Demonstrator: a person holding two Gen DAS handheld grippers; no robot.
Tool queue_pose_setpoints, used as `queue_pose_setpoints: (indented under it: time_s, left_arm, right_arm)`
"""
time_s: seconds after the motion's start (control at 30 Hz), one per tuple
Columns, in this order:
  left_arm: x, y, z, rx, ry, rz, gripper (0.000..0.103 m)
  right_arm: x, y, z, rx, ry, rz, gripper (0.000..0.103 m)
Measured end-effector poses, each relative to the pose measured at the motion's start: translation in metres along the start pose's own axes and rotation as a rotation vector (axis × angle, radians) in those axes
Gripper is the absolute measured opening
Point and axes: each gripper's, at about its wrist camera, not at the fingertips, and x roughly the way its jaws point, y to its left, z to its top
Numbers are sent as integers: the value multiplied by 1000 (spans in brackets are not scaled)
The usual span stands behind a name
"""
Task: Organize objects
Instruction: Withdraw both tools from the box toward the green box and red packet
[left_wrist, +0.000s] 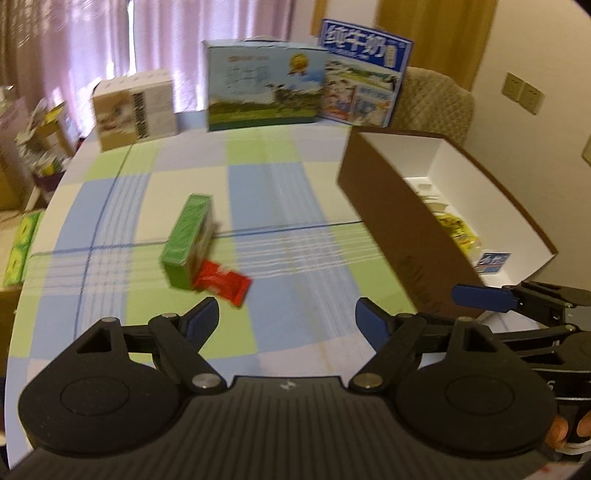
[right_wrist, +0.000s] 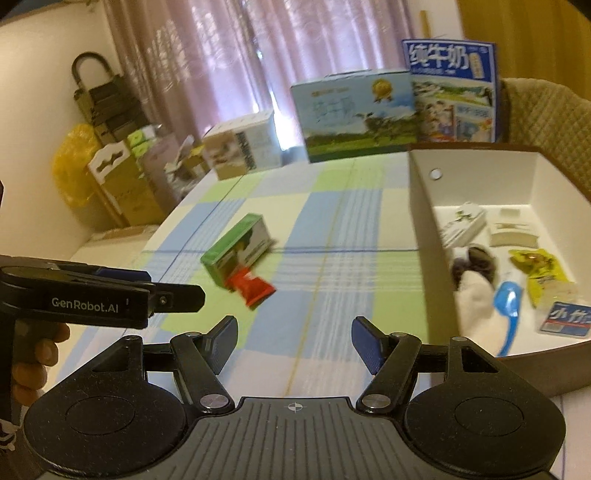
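A green box (left_wrist: 188, 242) lies on the checked tablecloth, with a red packet (left_wrist: 221, 282) touching its near end. Both also show in the right wrist view: the green box (right_wrist: 238, 249) and the red packet (right_wrist: 253, 290). My left gripper (left_wrist: 287, 323) is open and empty, a short way in front of them. My right gripper (right_wrist: 294, 341) is open and empty, to the right of them, beside the brown box. The brown box (left_wrist: 391, 218) with a white inside (right_wrist: 424, 206) stands at the right and holds several small items.
Milk cartons (left_wrist: 264, 86) and a small white and tan box (left_wrist: 135, 109) stand along the table's far edge. A blue scoop (right_wrist: 508, 306) and yellow packet (right_wrist: 533, 264) lie in the brown box. Stacked boxes and a padded chair (left_wrist: 432, 99) surround the table.
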Motion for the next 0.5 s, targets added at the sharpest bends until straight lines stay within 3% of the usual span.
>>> queue_pose_setpoints:
  time_s: [0.5]
  left_arm:
    - [18, 47, -6, -88, 36, 101, 84]
  right_arm:
    - [59, 16, -3, -73, 110, -14, 65]
